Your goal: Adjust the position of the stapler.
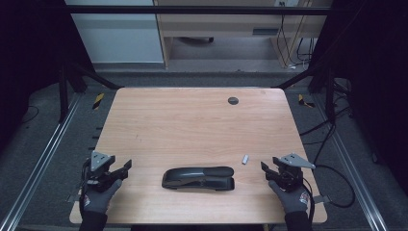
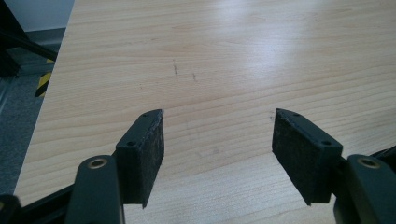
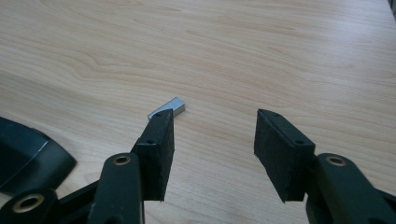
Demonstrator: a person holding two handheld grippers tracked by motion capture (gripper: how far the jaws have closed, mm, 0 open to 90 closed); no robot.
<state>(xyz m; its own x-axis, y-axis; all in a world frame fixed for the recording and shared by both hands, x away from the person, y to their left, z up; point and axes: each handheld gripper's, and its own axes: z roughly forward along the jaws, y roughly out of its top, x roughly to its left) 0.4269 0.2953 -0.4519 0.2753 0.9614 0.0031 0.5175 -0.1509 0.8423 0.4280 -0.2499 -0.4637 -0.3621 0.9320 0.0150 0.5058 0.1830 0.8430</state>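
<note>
Black stapler (image 1: 198, 178) lies near-centre on the tabletop (image 1: 192, 120): rigid, heavy, slick; grasp across its narrow body. Left gripper (image 1: 124, 168) and right gripper (image 1: 265, 169) gape empty, staple strip (image 1: 245, 159) nearby

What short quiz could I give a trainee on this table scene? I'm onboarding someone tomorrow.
1. True or false: the black stapler lies between the two grippers.
2. Which gripper is nearer the small silver block: A left gripper, B right gripper?
3. Are the right gripper's jaws holding anything?

Key
1. True.
2. B.
3. No; they stand open over the bare table, the block lying just beyond one fingertip.
</note>
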